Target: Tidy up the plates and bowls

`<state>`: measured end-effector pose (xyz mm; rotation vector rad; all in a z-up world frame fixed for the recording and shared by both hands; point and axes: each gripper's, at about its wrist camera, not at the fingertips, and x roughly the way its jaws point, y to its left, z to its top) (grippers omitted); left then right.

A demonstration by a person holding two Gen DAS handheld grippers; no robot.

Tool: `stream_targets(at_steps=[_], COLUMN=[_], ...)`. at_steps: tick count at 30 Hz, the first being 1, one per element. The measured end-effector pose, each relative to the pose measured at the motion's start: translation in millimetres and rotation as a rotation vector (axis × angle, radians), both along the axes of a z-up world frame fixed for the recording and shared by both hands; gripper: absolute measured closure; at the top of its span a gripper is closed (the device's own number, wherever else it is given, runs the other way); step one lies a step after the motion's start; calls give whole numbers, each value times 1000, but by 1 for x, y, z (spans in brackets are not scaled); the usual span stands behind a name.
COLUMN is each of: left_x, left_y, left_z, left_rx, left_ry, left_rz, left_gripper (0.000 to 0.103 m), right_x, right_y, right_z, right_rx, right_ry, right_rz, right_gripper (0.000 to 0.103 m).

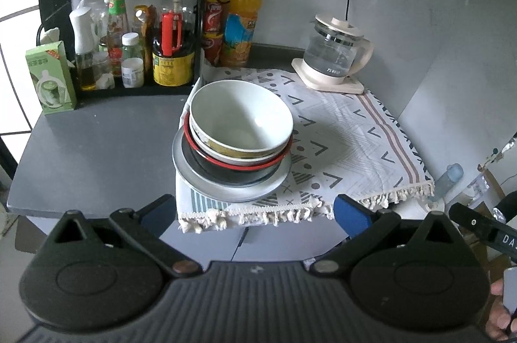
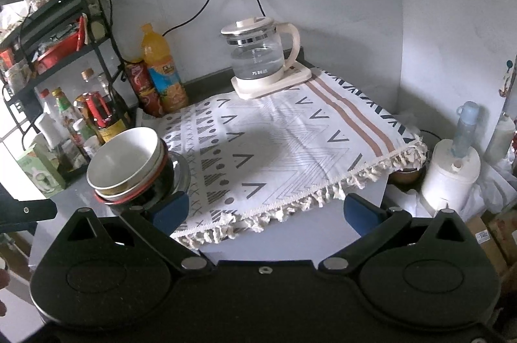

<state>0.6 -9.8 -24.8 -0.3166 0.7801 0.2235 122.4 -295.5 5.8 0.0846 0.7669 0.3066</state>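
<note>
Stack: we see white ceramic bowl point(image 1: 240, 116) nested atop grey round plate point(image 1: 206, 184), near fringed patterned cloth point(image 1: 355, 145) front edge.
Grippers: our left gripper point(image 1: 255, 213) and right gripper point(image 2: 265, 210) gape wide, empty.
Room: cloth's right half bare.

The glass kettle point(image 2: 258, 55), standing at the back of the patterned cloth point(image 2: 290, 142), carried a short white print in Chinese characters low on its wall, too small to make out. Left of the kettle, the orange drink bottle point(image 1: 242, 19) bore a blue label with Chinese characters, unreadable. Far right of the kettle, a black bar point(image 1: 488, 233) showed white letters "DA". A carton sticker point(image 2: 483, 234) read "2402".
</note>
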Motion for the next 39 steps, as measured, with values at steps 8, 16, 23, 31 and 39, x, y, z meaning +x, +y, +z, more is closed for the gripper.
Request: stream_targets(at_steps=[8, 16, 23, 31, 39], left_x=[-10, -20, -27, -34, -40], left_y=[-12, -16, -15, -13, -11], left_z=[7, 11, 11, 11, 12], left_rx=[9, 30, 42, 37, 32], left_ry=[-6, -6, -3, -7, -15], left_rz=[-6, -14, -17, -17, -16], left_gripper=[0, 0, 0, 0, 0], right_x=[-11, -17, -27, -33, -41], right_y=[-7, -11, -9, -8, -9], right_z=[12, 18, 20, 23, 25], right_rx=[-17, -12, -14, -15, 0], right_ry=[-14, -23, -23, -27, -26], right_rz=[42, 51, 58, 57, 69], right_gripper=[0, 0, 0, 0, 0])
